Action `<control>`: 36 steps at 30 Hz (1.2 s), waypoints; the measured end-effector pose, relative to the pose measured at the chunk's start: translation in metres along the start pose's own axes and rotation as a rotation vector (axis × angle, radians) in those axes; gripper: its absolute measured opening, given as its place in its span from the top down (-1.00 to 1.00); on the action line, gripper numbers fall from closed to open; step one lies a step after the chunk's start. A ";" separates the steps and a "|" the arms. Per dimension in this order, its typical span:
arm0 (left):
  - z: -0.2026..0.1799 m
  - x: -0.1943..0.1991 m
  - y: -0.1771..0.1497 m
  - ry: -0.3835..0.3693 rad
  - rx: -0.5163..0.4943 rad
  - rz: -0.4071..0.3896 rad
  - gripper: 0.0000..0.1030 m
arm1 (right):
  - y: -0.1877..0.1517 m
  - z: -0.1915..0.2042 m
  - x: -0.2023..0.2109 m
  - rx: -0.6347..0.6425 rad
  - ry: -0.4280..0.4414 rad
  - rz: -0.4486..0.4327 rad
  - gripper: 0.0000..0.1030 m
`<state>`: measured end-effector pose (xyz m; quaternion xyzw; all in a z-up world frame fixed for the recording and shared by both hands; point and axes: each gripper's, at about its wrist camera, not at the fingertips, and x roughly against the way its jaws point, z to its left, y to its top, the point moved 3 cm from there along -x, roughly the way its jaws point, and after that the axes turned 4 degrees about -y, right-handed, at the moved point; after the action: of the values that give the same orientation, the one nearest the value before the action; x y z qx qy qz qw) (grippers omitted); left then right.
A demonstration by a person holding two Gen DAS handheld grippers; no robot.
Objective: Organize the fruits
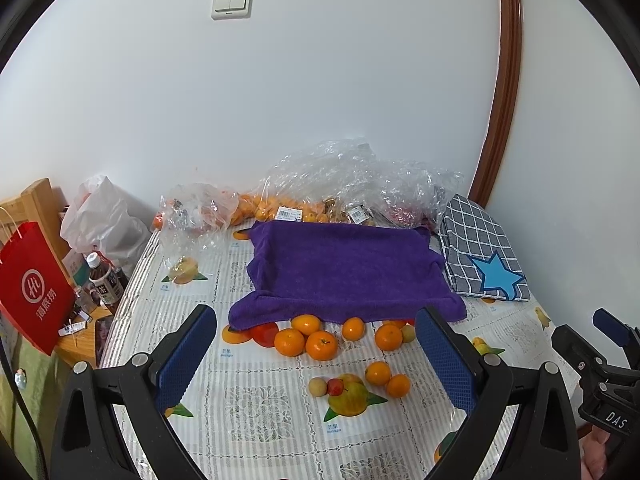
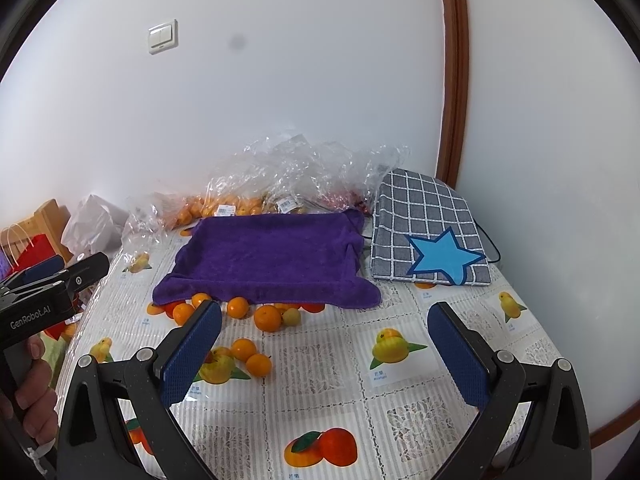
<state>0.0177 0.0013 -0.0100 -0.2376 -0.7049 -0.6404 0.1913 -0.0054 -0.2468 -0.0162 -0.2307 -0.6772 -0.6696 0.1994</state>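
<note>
Plainly, nothing has been gathered yet; this looks like the opening step, with both tools held back from the fruit. Largest first: the table wears a white lace-pattern cloth printed with mango pictures, and on it, toward the wall, lies a purple towel draped over something low and flat that I cannot identify. Behind the towel sit crumpled clear plastic bags holding more orange fruit, and to its right rests a grey checked cushion with a blue star.

The loose fruit lies at the towel's near edge: a cluster of mandarins, with a red fruit at its left, partly tucked under the hem. Nearer the camera sits a second small group, two mandarins, a pale round fruit and a tiny red one, touching or just beside a printed mango.

The left gripper hangs above the table with its blue pads wide apart and empty. The right gripper is likewise spread and empty, over bare cloth to the right of the fruit.

The next move, I judge, calls for choosing one mandarin from the near group, lowering the open pads to either side of it and closing gently, since round fruit rolls easily. Where the fruit should go is not evident.
</note>
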 end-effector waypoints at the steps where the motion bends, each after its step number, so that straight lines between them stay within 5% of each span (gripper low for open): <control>1: 0.001 -0.001 0.000 0.000 0.001 -0.002 -0.95 | 0.000 0.000 0.000 -0.001 -0.001 0.000 -0.97; 36: 0.000 0.008 -0.005 -0.008 0.010 -0.008 -0.95 | -0.003 0.003 0.000 0.000 0.009 -0.004 -0.97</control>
<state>0.0088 0.0021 -0.0095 -0.2364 -0.7098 -0.6367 0.1868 -0.0068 -0.2440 -0.0184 -0.2265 -0.6768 -0.6710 0.2010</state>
